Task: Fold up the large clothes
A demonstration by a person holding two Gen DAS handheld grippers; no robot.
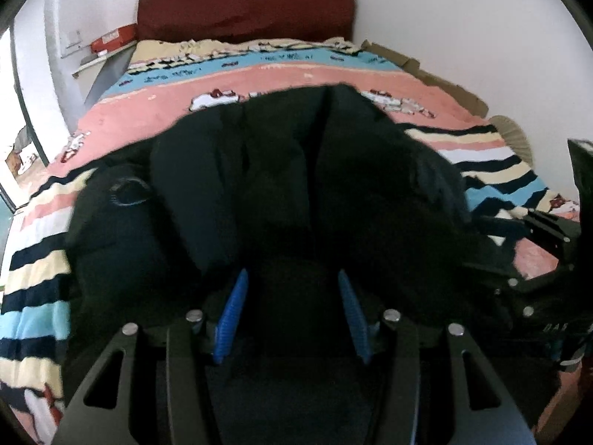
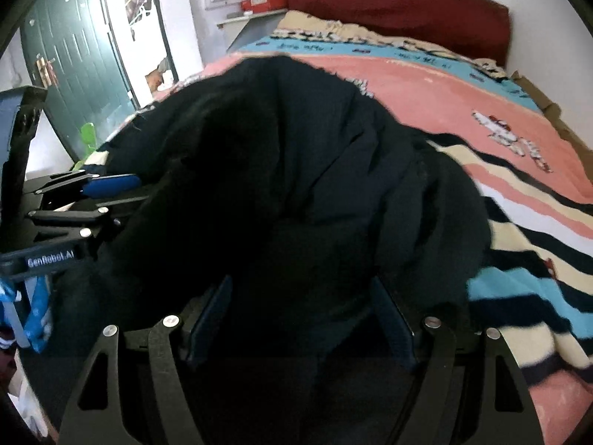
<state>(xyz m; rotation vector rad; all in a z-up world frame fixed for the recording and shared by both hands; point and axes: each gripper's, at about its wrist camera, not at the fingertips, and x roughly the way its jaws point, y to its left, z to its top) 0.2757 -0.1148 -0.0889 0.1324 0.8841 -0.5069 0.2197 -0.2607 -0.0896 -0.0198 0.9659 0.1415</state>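
Note:
A large black padded jacket [image 1: 281, 185] lies bunched on the bed's striped blanket [image 1: 259, 81]. My left gripper [image 1: 291, 289] has its blue fingers [image 1: 233, 315] spread apart at the jacket's near edge, with dark cloth lying between them. My right gripper [image 2: 300, 296] also has its dark blue fingers [image 2: 393, 319] spread, with the jacket [image 2: 296, 170] mounded between and beyond them. I cannot tell whether either pinches the cloth. The right gripper shows at the right edge of the left wrist view [image 1: 526, 259]; the left gripper shows at the left of the right wrist view [image 2: 103, 189].
The bed has a dark red headboard [image 1: 244, 7] against a white wall. A red box [image 1: 113, 39] sits on a shelf left of the bed. Cardboard [image 1: 437, 78] lines the bed's right side. A green door [image 2: 78, 63] stands at the left.

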